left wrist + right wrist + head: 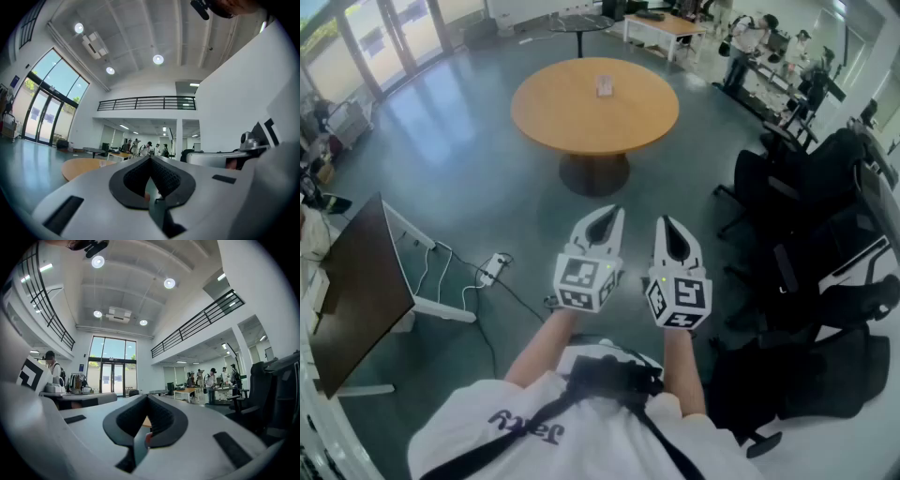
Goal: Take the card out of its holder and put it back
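Card holder on round table

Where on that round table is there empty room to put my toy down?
Nearly all the round table is bare: its near half and both sides of the small card holder, which stands toward the far edge. It's crowded on the right, among the black chairs.

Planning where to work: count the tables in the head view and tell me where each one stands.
3. A round wooden table straight ahead, a dark round table behind it, and a rectangular wooden table farther right. Others may be hidden.
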{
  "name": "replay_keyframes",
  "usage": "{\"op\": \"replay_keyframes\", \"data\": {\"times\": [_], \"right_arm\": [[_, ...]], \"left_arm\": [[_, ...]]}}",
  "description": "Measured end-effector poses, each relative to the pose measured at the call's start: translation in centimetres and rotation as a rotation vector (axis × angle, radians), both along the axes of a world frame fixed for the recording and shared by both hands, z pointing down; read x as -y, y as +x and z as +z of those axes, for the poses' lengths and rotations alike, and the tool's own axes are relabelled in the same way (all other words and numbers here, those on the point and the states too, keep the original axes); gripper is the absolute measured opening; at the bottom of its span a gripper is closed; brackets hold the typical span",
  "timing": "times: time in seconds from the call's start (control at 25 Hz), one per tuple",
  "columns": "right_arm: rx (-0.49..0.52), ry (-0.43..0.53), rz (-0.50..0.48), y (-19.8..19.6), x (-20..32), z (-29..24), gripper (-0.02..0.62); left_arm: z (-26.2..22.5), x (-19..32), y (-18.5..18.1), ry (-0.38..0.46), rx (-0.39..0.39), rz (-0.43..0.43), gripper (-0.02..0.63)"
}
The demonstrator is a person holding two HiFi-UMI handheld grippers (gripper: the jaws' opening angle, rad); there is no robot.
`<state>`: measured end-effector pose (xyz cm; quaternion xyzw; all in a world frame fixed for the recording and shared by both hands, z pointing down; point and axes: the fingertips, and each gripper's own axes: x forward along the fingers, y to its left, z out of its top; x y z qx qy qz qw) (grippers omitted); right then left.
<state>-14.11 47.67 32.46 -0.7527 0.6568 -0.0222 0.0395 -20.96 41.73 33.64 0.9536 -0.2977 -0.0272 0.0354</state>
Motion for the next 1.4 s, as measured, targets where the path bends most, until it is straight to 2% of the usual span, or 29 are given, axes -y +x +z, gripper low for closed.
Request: {"op": "replay_keyframes", "data": {"times": [0.36, 0.52, 0.76, 1.08, 1.4], "right_arm": [[0.026, -0.003, 0.037, 2.5, -1.5, 0.7, 0.017], [0.094, 0.029, 0.055, 3.8, -1.7, 0.8, 0.018], [0.112, 0.031, 0.055, 5.0, -0.2, 1.5, 0.018], [0.126, 0.003, 0.04, 9.0, 6.2, 2.8, 0.018], [0.089, -0.025, -0.007, 14.3, 16.7, 1.8, 0.018]], "left_arm": [[0.1, -1.0, 3.1, -0.011, 0.022, 0.041, 0.011], [0.9, -1.6, 4.5, -0.015, 0.045, 0.075, 0.011], [2.1, 0.0, 5.6, -0.026, 0.061, 0.081, 0.011], [2.0, 7.2, 10.2, -0.044, 0.033, 0.063, 0.011], [-0.2, 17.6, 16.3, -0.026, -0.02, 0.027, 0.011]]}}
